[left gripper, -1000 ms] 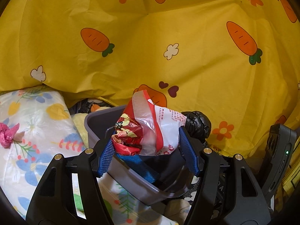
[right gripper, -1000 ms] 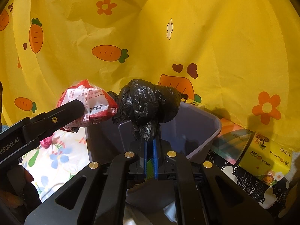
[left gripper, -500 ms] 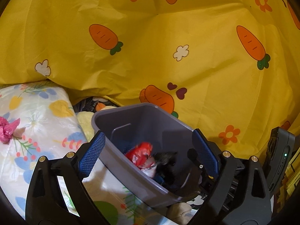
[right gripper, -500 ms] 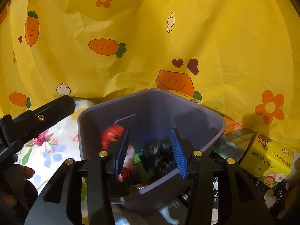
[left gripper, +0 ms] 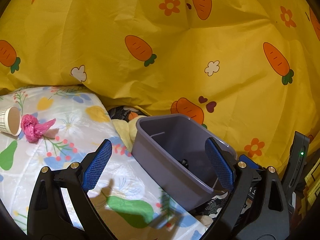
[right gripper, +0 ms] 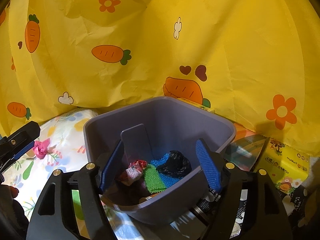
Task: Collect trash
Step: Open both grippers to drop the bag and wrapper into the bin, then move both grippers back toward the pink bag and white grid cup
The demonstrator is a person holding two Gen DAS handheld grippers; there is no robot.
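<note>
Two blue pads of the left tool (left gripper: 158, 169) stand wide apart with nothing between them, over the near side of the grey bin (left gripper: 160, 166). Left of it, on the flowered cloth (left gripper: 66, 118), a pink bag (left gripper: 35, 128) lies touching a tipped paper cup (left gripper: 10, 123)

From the right wrist, the right tool (right gripper: 160, 168) is spread wide and empty, straddling the bin (right gripper: 226, 128). Inside lie a black bag (right gripper: 176, 164), a red wrapper (right gripper: 134, 170) and a green-and-blue mesh (right gripper: 158, 177)

A home: carrot-print cloth (left gripper: 160, 60), floral bedding (left gripper: 60, 140), tissue pack (right gripper: 284, 166).
</note>
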